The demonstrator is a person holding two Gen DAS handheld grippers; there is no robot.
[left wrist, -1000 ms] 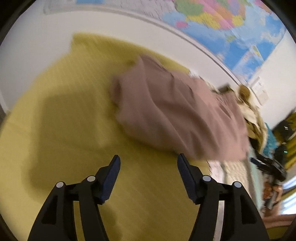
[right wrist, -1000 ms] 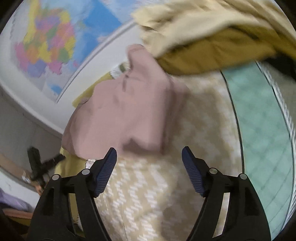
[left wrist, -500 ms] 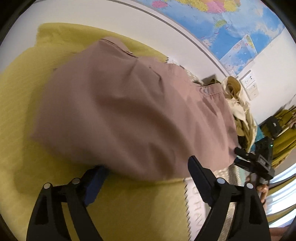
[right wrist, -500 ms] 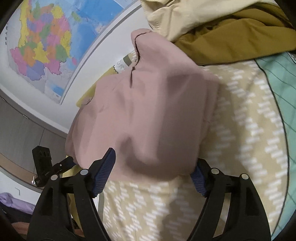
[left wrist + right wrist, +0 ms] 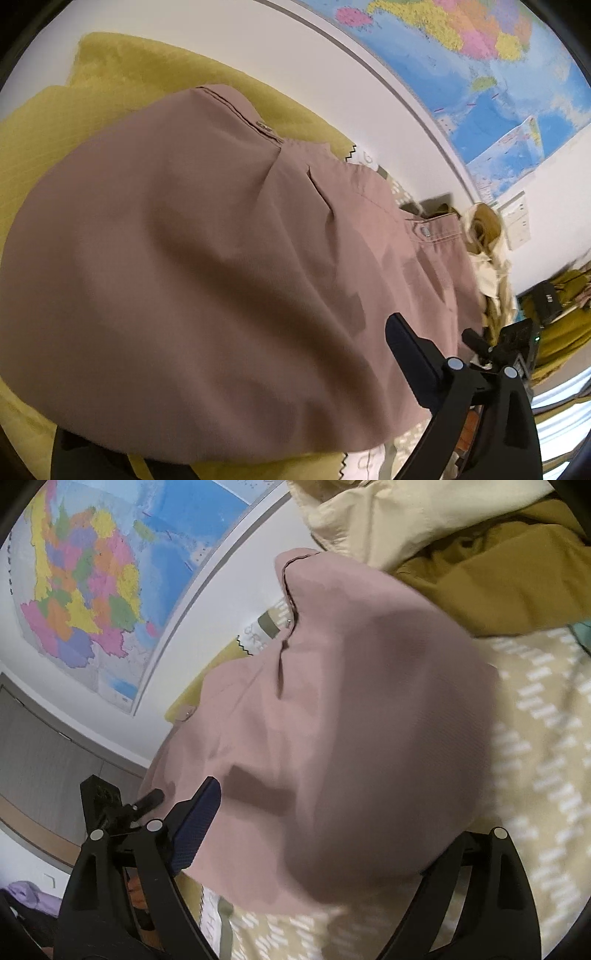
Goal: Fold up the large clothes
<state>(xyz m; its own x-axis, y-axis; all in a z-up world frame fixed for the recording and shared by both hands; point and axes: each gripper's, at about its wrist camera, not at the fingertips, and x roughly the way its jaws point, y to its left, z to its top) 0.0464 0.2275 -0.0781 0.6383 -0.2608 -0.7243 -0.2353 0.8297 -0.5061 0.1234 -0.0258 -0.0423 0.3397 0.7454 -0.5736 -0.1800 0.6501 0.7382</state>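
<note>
A dusty-pink garment (image 5: pixel 221 258) with snap buttons lies spread on a yellow-green blanket (image 5: pixel 122 74). It also fills the right wrist view (image 5: pixel 351 720), lying partly on a beige patterned cover (image 5: pixel 535 775). My left gripper (image 5: pixel 258 417) is open, its jaws on either side of the garment's near edge; the cloth hides the left finger. My right gripper (image 5: pixel 332 853) is open too, the garment's near edge between the jaws and covering the right finger. The right gripper shows at the right of the left wrist view (image 5: pixel 513 347).
A pile of cream (image 5: pixel 388 517) and mustard (image 5: pixel 498 579) clothes lies beyond the pink garment. A world map (image 5: pixel 480 55) hangs on the white wall behind. The left gripper shows at the left of the right wrist view (image 5: pixel 107 805).
Both grippers have moved forward to the pink garment; its near edge now lies between each pair of open jaws and covers one finger of each.
</note>
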